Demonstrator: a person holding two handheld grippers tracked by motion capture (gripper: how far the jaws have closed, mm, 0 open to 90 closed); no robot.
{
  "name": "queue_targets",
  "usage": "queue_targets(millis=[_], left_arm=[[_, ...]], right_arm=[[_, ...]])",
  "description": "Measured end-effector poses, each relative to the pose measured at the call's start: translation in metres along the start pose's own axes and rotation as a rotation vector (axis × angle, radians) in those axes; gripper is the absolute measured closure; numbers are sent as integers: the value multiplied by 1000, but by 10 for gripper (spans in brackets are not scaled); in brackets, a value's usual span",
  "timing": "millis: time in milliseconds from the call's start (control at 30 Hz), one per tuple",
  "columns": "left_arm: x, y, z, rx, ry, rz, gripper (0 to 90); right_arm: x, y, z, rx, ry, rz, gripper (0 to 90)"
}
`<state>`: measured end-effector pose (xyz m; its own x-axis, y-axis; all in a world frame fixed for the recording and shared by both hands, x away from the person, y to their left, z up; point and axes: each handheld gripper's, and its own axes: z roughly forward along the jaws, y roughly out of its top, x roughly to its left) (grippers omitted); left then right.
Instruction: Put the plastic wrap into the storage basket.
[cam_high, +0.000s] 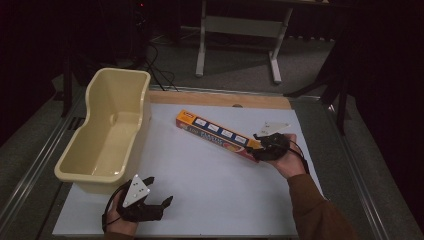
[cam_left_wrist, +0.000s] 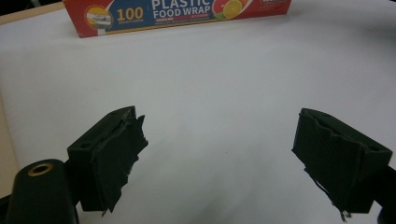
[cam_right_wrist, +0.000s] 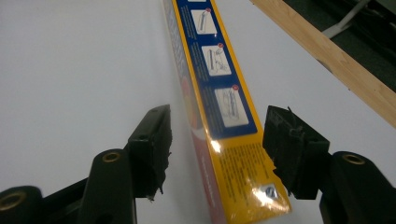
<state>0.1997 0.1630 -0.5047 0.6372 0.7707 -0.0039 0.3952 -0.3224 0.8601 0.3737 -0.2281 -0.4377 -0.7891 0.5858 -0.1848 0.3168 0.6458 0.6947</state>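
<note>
Item: box of plastic food wrap (cam_high: 218, 135), long and narrow, orange-red and yellow with blue panels.
Lettering: "100" and "PLASTIC FOOD WRAP" read on the side face in the left gripper view (cam_left_wrist: 177, 13), beside a picture of citrus slices; smaller print there is too small to read.
Top face: row of small white instruction pictures on blue, seen in the right gripper view (cam_right_wrist: 224, 93); yellow end panel carries fine print, unreadable.
Position: box lies on the white table sheet (cam_high: 210, 195), slanted from the far middle toward the right, well apart from the tub.
Right gripper: (cam_high: 264, 148) at the near right end of the box, held in the person's right hand (cam_high: 290, 160); grey three-cornered plate on top.
Right jaws: drawn in on either side of the box end; the right pad sits at the box's yellow edge, a sliver of table shows between the left pad and the box side; pinching the box.
Left gripper: (cam_high: 156, 196) near the front left edge of the sheet, in the left hand (cam_high: 119, 220).
Left jaws: spread wide, nothing between them, bare sheet beneath; pads (cam_left_wrist: 114, 154) ragged at the edges.
Container: cream plastic tub (cam_high: 107, 127) at the left of the table, just beside the sheet.
Surround: wooden strip (cam_high: 220, 99) along the far table edge.
</note>
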Motion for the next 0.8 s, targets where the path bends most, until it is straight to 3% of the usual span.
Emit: queue_targets(millis=[467, 800], left_arm=[[0, -1, 1, 1, 0, -8, 149], [1, -1, 2, 0, -1, -17, 150]], right_arm=[[-13, 30, 30, 91, 6, -43, 413], [-25, 43, 54, 153, 15, -47, 404]])
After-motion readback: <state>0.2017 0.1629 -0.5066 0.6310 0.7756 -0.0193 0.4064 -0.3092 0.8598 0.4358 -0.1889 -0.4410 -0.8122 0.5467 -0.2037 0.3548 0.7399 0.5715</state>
